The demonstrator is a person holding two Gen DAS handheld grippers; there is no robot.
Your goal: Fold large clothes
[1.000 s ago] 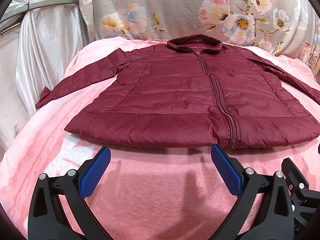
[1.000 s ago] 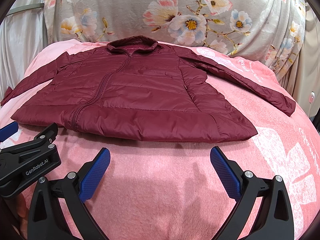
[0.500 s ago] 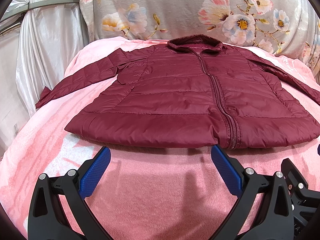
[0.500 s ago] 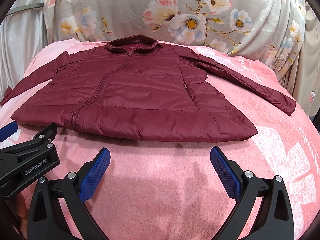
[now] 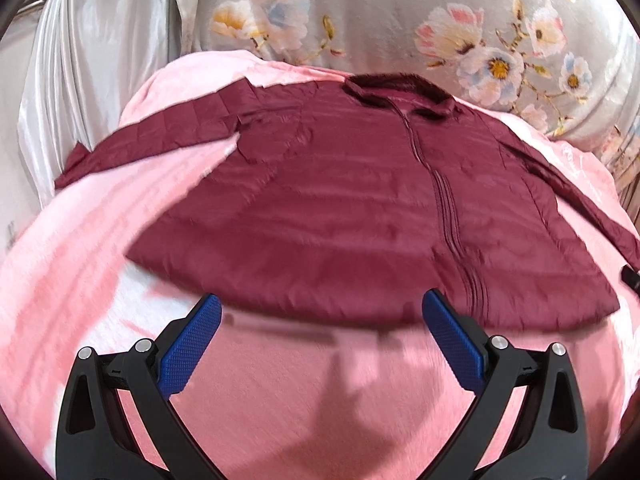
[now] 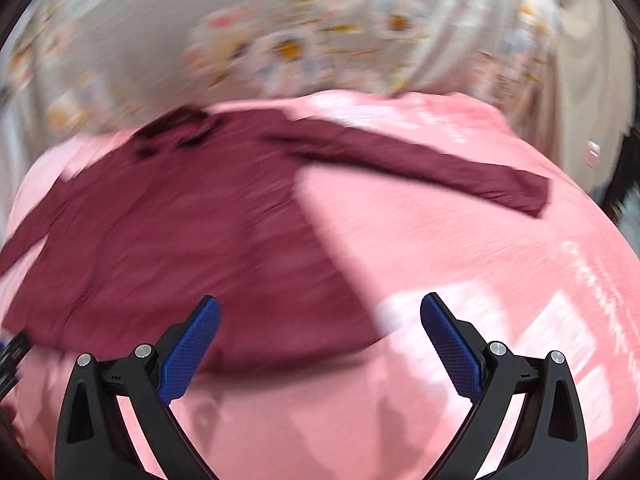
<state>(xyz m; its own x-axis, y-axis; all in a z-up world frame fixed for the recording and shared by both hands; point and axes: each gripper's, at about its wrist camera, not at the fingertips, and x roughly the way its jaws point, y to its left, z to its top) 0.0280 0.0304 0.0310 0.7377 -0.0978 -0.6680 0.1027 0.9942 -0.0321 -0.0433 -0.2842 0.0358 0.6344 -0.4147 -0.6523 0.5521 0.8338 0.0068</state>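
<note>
A dark red puffer jacket (image 5: pixel 352 208) lies flat, front up and zipped, on a pink blanket (image 5: pixel 300 392), collar at the far side and both sleeves spread out. My left gripper (image 5: pixel 320 316) is open and empty just short of the jacket's near hem. In the blurred right wrist view the jacket (image 6: pixel 172 248) fills the left half, with its right sleeve (image 6: pixel 420 160) stretching to the right. My right gripper (image 6: pixel 320 316) is open and empty above the hem's right corner.
A grey floral cloth (image 5: pixel 400 20) hangs behind the bed. A white satin curtain (image 5: pixel 80 72) hangs at the far left. The blanket (image 6: pixel 500 280) stretches bare to the right of the jacket. A dark bit of the other gripper (image 6: pixel 10 356) shows at the left edge.
Both grippers have moved forward and up towards the jacket. The right one has swung to the right, blurring its view. Both stay open. The jacket has not moved.
</note>
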